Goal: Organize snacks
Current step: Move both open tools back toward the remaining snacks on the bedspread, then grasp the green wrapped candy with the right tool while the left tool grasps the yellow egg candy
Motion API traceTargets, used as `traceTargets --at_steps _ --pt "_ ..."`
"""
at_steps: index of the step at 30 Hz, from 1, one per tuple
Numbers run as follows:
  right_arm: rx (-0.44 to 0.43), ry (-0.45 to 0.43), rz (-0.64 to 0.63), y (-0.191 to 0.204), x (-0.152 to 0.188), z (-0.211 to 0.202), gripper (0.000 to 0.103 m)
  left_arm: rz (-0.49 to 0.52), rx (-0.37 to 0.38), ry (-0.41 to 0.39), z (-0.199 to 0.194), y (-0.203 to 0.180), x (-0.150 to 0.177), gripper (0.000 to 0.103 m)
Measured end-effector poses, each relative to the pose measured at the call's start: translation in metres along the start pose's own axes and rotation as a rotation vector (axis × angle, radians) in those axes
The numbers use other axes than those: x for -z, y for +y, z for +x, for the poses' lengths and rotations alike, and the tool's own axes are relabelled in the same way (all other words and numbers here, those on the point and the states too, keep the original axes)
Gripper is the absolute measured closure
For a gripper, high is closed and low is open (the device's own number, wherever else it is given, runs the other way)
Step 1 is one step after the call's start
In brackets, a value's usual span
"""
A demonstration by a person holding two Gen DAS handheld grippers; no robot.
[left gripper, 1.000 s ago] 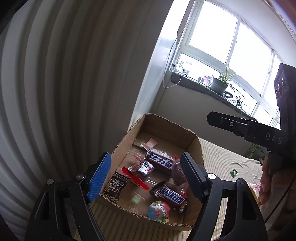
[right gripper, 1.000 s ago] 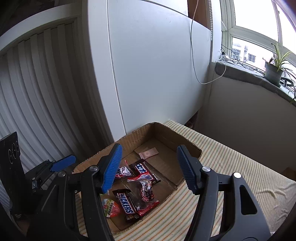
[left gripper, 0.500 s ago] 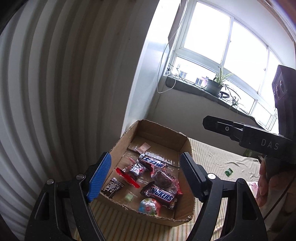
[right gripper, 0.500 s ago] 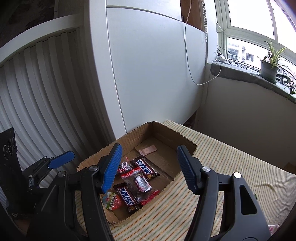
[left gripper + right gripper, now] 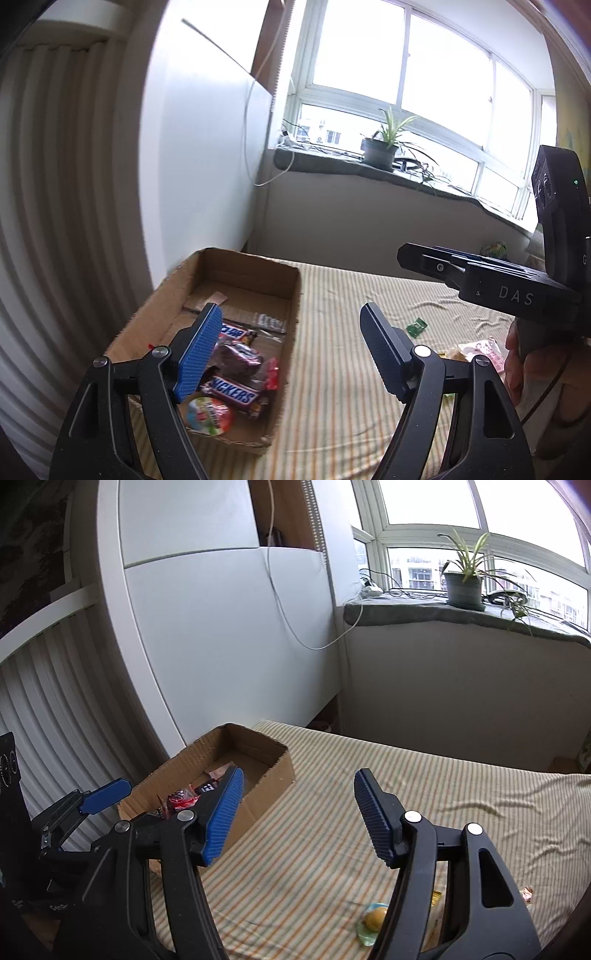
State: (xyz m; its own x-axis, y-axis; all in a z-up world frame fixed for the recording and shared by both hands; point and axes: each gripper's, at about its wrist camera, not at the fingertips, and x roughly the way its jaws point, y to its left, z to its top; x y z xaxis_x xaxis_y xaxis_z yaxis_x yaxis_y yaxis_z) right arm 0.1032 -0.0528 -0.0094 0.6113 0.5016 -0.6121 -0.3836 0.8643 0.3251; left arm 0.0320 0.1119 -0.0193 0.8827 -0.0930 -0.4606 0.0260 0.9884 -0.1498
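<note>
A cardboard box (image 5: pixel 288 291) stands on the striped bed at the left and holds several wrapped snacks, among them a Snickers bar (image 5: pixel 232 393) and a round colourful candy (image 5: pixel 208 413). My left gripper (image 5: pixel 291 347) is open and empty, above the box's right edge. My right gripper (image 5: pixel 299 812) is open and empty, above the bed to the right of the box (image 5: pixel 273 771). A yellow candy in a clear wrapper (image 5: pixel 373 919) lies on the bed below it. A green wrapper (image 5: pixel 416 326) and a pink packet (image 5: pixel 484 350) lie on the bed further right.
White ribbed panels and a white cabinet stand behind the box. A windowsill with a potted plant (image 5: pixel 463 579) and cables runs along the back. The striped bedcover (image 5: pixel 443 794) is wrinkled on the right. The other gripper shows at each view's edge.
Both grippers have swung right, away from over the box toward the open bed. The box now sits at the left of both views. Both stay open and empty.
</note>
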Motion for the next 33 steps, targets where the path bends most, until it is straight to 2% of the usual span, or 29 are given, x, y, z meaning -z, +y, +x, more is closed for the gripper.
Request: traceTargets --at_steps 3,6,10,13,18,24,31,33 --pt "0.049 -0.02 0.049 -0.04 0.01 -0.025 0.037 0.046 0.035 0.012 0.006 -0.032 -0.001 0.026" --pt "0.113 -0.031 0.103 -0.08 0.024 -0.05 0.031 0.088 0.078 0.027 0.014 -0.064 -0.001 0.026" --pt "0.206 -0.029 0.182 -0.134 0.046 -0.082 0.031 0.135 0.136 0.051 0.023 -0.102 0.002 0.026" --pt "0.247 -0.029 0.219 -0.158 0.059 -0.099 0.031 0.174 0.171 0.061 0.026 -0.125 0.005 0.026" --pt "0.255 -0.039 0.23 -0.166 0.065 -0.109 0.031 0.209 0.197 0.072 0.026 -0.145 0.008 0.026" --pt "0.245 -0.019 0.205 -0.157 0.062 -0.099 0.031 0.206 0.189 0.076 0.027 -0.144 0.008 0.026" --pt "0.246 0.071 0.148 -0.153 0.056 -0.063 0.03 0.182 0.186 0.111 0.039 -0.134 0.02 0.026" --pt "0.234 0.134 0.121 -0.153 0.055 -0.045 0.025 0.172 0.188 0.132 0.047 -0.131 0.024 0.026"
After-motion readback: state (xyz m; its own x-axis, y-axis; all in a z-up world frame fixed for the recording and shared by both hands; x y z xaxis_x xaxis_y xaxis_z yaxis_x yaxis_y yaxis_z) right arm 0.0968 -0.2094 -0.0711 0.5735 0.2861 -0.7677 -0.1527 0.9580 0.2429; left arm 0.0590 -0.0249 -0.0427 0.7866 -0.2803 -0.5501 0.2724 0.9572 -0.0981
